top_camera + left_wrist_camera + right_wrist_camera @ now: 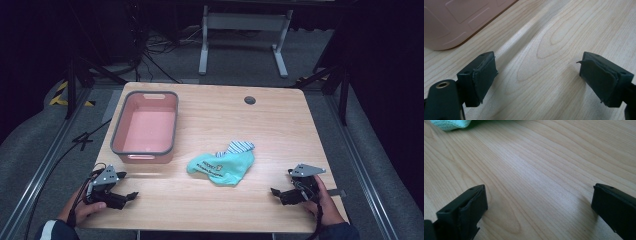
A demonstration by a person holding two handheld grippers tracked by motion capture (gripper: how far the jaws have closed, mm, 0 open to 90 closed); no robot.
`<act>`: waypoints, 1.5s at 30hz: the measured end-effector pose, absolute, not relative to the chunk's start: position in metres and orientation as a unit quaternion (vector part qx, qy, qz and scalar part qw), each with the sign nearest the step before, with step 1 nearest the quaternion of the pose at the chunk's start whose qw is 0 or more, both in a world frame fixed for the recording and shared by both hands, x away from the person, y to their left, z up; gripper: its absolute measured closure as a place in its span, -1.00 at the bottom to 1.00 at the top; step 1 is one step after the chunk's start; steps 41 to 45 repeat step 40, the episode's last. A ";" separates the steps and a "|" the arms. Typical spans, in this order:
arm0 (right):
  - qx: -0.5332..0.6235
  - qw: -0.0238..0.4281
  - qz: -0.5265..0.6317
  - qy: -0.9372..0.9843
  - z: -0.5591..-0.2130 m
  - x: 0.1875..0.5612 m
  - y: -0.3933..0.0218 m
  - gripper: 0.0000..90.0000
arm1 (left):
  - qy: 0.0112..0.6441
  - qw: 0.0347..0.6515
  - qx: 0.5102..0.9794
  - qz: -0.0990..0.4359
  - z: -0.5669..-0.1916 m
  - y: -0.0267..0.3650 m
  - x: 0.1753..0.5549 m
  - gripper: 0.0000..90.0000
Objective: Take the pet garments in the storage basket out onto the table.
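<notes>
While both hands rest at the near edge of the desk (210,210), a pink tub (146,128) with a grey rim stands toward ten o'clock from the desk's centre, its long side running away from the person. Its inside is bare pink, with nothing to be seen in it. In the left gripper view a rounded pink corner of this tub (456,22) sits at the upper left, resting on the wood.

Just past the desk's centre toward five o'clock lies a crumpled turquoise cloth (222,167) with dark printing, and a blue-and-white striped piece (239,147) pokes out from its far edge, touching it. A corner of the turquoise cloth (450,123) shows at the top left of the right gripper view.

The left gripper (131,196) lies at about seven o'clock, held in the left hand (87,207), its jaws spread wide apart over bare wood with nothing between them. The right gripper (276,192) lies at about five o'clock in the right hand (322,202), jaws likewise well apart and empty. Both point inward toward the cloth.

The desk is pale wood grain with a round dark grommet (250,100) near its far edge at one o'clock. Beyond it lies grey carpet (240,55), black cables (155,45) and a white desk frame (245,30) against a dark surround.
</notes>
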State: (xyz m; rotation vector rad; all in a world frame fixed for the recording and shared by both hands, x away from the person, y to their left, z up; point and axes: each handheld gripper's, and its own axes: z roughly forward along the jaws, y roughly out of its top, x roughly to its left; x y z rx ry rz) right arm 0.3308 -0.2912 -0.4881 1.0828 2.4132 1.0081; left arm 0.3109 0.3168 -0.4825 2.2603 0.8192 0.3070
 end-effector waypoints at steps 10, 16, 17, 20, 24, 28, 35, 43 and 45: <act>0.378 0.155 0.352 0.842 -0.488 0.331 -0.291 -0.99 | 0.322 0.351 0.871 0.120 -0.482 0.316 0.310 -0.70; 0.378 0.155 0.352 0.842 -0.488 0.331 -0.291 -0.99 | 0.322 0.349 0.872 0.121 -0.483 0.316 0.311 -0.73; 0.378 0.155 0.352 0.842 -0.488 0.331 -0.291 -0.99 | 0.322 0.349 0.872 0.121 -0.483 0.316 0.311 -0.73; 0.378 0.155 0.352 0.842 -0.488 0.331 -0.291 -0.99 | 0.323 0.349 0.872 0.119 -0.483 0.316 0.312 -0.74; 0.378 0.155 0.352 0.842 -0.488 0.331 -0.291 -0.99 | 0.320 0.345 0.874 0.122 -0.482 0.316 0.313 -0.76; 0.378 0.155 0.352 0.842 -0.488 0.331 -0.291 -0.99 | 0.322 0.346 0.873 0.121 -0.483 0.315 0.313 -0.77; 0.378 0.155 0.352 0.842 -0.488 0.331 -0.291 -0.99 | 0.323 0.345 0.873 0.120 -0.483 0.315 0.313 -0.79; 0.378 0.155 0.352 0.842 -0.488 0.331 -0.291 -0.99 | 0.329 0.344 0.871 0.122 -0.483 0.315 0.312 -0.80; 0.378 0.155 0.352 0.842 -0.488 0.331 -0.291 -0.99 | 0.329 0.344 0.871 0.122 -0.483 0.315 0.312 -0.80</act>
